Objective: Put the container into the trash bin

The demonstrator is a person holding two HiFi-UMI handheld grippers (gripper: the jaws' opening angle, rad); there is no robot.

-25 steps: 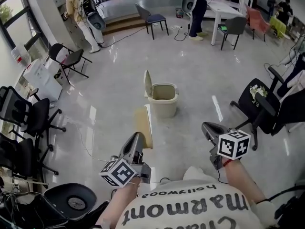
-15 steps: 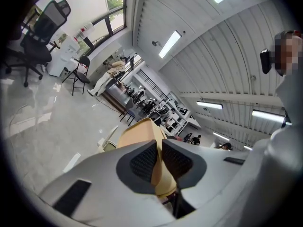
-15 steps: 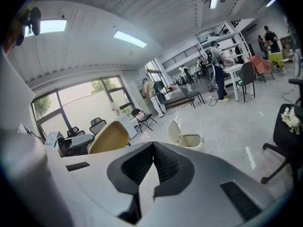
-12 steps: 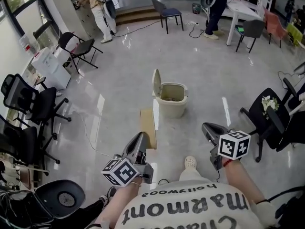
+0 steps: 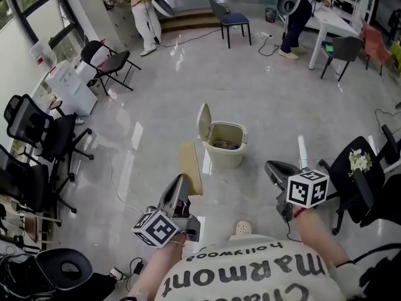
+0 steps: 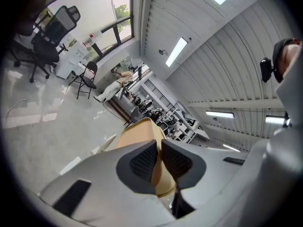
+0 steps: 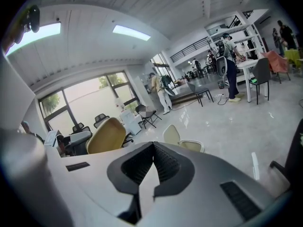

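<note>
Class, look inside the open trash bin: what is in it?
The trash bin holds dark rubbish with a blue piece among it. Its near wall covers the rest of the bottom, so nothing more can be told.

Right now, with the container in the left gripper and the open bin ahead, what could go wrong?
1. The left gripper pinches the container only at its near end, so it may swing or slip out.
2. The container looks long against the trash bin opening; it might catch the rim or the raised lid and tip the bin.
3. A thin cable lies on the floor left of the path; a foot could catch it.
</note>
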